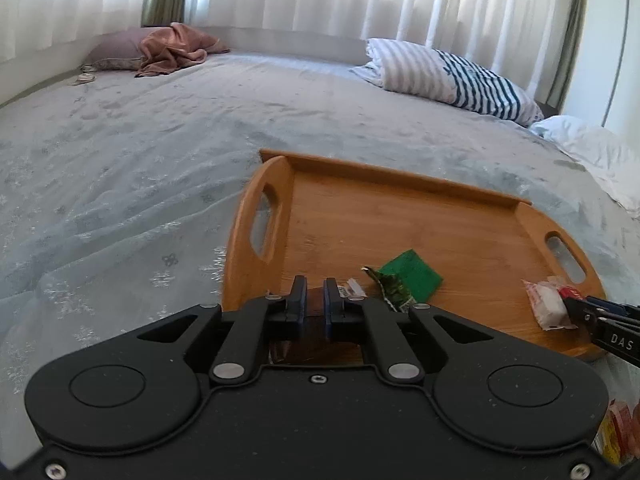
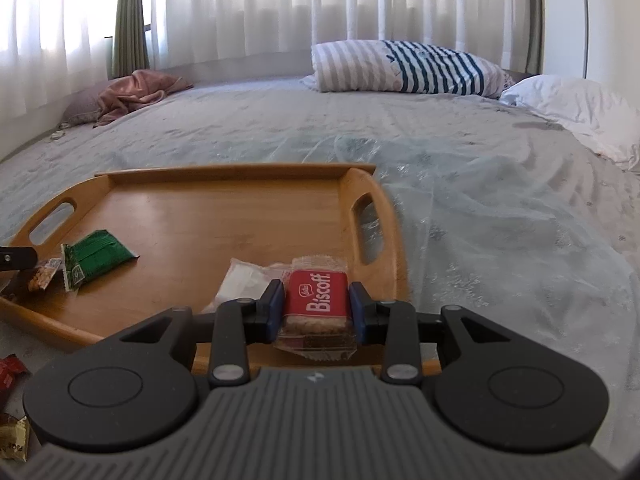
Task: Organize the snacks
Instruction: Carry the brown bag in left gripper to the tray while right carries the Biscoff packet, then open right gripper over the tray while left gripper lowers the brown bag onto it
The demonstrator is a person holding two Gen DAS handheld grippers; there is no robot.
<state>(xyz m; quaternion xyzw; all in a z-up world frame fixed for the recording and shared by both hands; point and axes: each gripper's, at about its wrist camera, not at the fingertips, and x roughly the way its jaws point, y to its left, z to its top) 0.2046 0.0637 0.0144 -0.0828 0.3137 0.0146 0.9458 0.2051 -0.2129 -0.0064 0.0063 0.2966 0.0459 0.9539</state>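
A wooden tray (image 2: 224,216) with handle slots sits on a bed (image 2: 480,208) covered in a pale sheet. The sorting looks partly done: a green packet (image 2: 100,254) lies on the tray's left side with a small nut packet (image 2: 44,274) touching its near end, and a white packet (image 2: 244,282) rests toward the right. A few more wrappers (image 2: 12,404) wait off the tray on the sheet at the lower left.

The right gripper (image 2: 318,306) points downward over the tray's near edge, its jaws pressed on both sides of a red biscuit packet (image 2: 316,300), just beside the white packet.

The left gripper (image 1: 315,300) tilts down over the tray's near left corner, jaws nearly together around a thin dark brown packet (image 1: 315,308).
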